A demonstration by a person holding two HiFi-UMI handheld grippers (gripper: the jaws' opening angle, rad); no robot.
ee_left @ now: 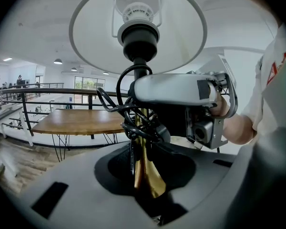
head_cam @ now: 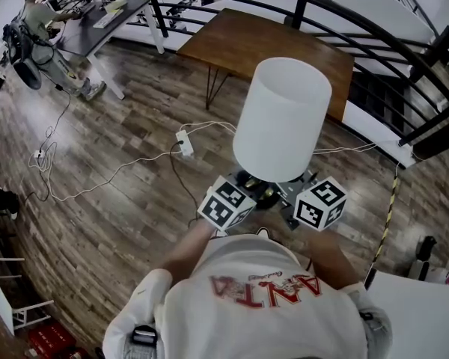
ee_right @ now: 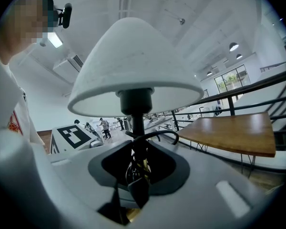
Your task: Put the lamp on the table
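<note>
The left claw (ee_left: 144,175) and right claw (ee_right: 139,178) both clamp the brass stem of the white drum-shaded lamp (head_cam: 282,118); the brown wooden table (head_cam: 269,47) lies ahead of them.

A wooden plank floor (head_cam: 120,200) is seen from steeply above, bounded at the top and right by a curved black railing (head_cam: 374,32). A white power strip (head_cam: 185,143) is laid on the boards, and thin white cables (head_cam: 97,182) are trailed away from it to the left. At the upper left, a person (head_cam: 45,21) is seen at a dark desk (head_cam: 108,21). A red crate (head_cam: 52,340) is tucked into the lower left corner. A yellow-and-black striped cord (head_cam: 390,208) is run down the right side.
</note>
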